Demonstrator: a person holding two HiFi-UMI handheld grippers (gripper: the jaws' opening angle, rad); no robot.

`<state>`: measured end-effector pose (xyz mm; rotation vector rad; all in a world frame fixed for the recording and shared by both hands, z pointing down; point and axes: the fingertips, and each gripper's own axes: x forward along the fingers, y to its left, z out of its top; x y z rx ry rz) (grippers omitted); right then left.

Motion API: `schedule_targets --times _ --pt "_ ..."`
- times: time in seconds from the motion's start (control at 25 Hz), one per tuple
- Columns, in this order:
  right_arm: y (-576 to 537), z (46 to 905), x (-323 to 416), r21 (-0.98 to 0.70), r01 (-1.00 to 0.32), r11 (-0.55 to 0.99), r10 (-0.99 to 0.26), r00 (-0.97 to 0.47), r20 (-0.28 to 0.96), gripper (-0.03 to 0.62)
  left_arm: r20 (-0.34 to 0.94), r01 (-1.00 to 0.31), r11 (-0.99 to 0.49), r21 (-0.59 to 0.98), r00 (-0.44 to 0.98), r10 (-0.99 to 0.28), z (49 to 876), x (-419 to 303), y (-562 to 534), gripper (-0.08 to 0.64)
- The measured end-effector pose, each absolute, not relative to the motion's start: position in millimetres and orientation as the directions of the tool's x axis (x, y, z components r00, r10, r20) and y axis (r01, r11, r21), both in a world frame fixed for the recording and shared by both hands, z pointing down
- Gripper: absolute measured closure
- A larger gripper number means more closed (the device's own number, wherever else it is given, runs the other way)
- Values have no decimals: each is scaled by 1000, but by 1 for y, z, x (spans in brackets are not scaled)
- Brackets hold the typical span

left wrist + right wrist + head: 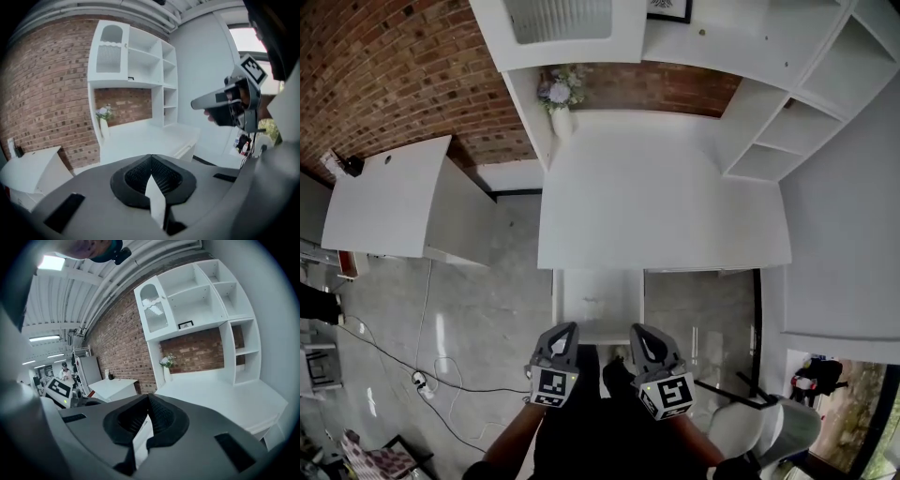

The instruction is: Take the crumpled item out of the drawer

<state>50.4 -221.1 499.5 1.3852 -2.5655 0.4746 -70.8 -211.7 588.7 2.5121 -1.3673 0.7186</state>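
In the head view, a white drawer unit [598, 305] juts out from under the desk's front edge, just ahead of both grippers. I cannot tell whether a drawer is open, and no crumpled item shows in any view. My left gripper [567, 329] is held low and near the person's body, with its jaws together and nothing between them [151, 157]. My right gripper [639, 331] hangs beside it, also shut and empty [148, 397]. The left gripper view catches the right gripper [197, 103] at its upper right, held in a hand.
A bare white desk [661, 202] stands against a brick wall, with a vase of flowers [560, 94] at its back left and white shelves [797, 103] on the right. A white side table [389, 197] is to the left. Cables [417, 375] trail over the floor.
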Motion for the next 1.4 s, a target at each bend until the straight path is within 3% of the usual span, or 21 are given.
schedule_targets --times 0.2,0.68,0.8,0.92,1.4 --pt "-258 515 40 -184 -844 503 -774 -535 339 578 689 -652 -741 -160 464 -557 699 -65 -235 535" --pt "-290 563 33 -202 -864 460 -754 -501 425 578 863 -427 -903 43 472 -182 845 -40 -240 532" --pt "-296 573 32 -214 -869 445 -751 -493 440 578 893 -397 -915 66 432 -124 881 -40 -237 528" --pt "-302 588 33 -225 -875 429 -749 -483 453 578 917 -367 -926 89 393 -67 916 -43 -235 432" --pt "-304 631 45 -240 -886 397 -724 -463 511 578 943 -379 -913 155 331 23 995 -50 -232 426"
